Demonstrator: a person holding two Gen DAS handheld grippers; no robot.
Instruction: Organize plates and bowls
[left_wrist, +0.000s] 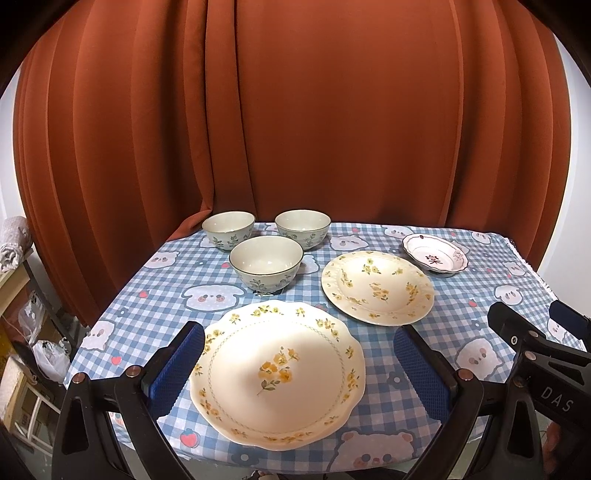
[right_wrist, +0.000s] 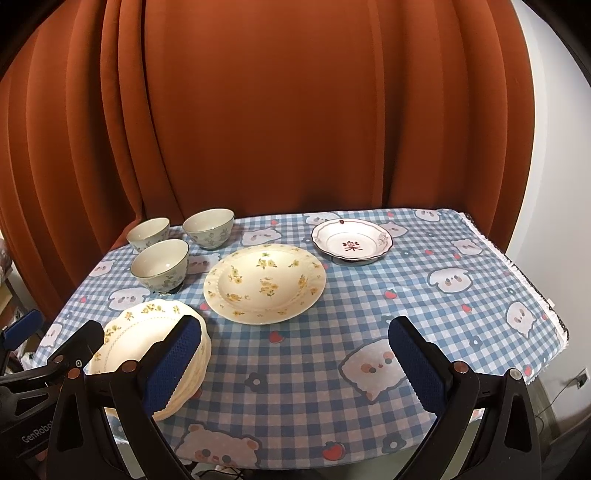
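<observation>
in the left wrist view, the left gripper (left_wrist: 299, 354) is hovering over the near table edge with its blue pads spread wide, straddling the scalloped yellow-flower plate (left_wrist: 277, 373) without touching it and gripping nothing. that plate is lying flat on the checked tablecloth (left_wrist: 480, 295), close to the near edge. beyond it are sitting the round floral plate (left_wrist: 376, 286), a small red-character dish (left_wrist: 435, 258) at far right, and three floral bowls (left_wrist: 266, 266) clustered at far left, close together. the likely trouble here — a flat plate offers only its thin rim, so a pinch could be slipping, or nudging the plate off the near edge; the cloth may also be bunching under a sliding rim.

in the right wrist view, the right gripper (right_wrist: 295, 354) is likewise hanging wide open and empty, over bare cloth, with the scalloped plate (right_wrist: 147, 328) just beside its left pad and the round floral plate (right_wrist: 264, 282) ahead. the left gripper's frame is showing at the left border. with both tools working so near each other, they could be knocking together over the scalloped plate — and stacking ceramic carelessly could be chipping a rim.
</observation>
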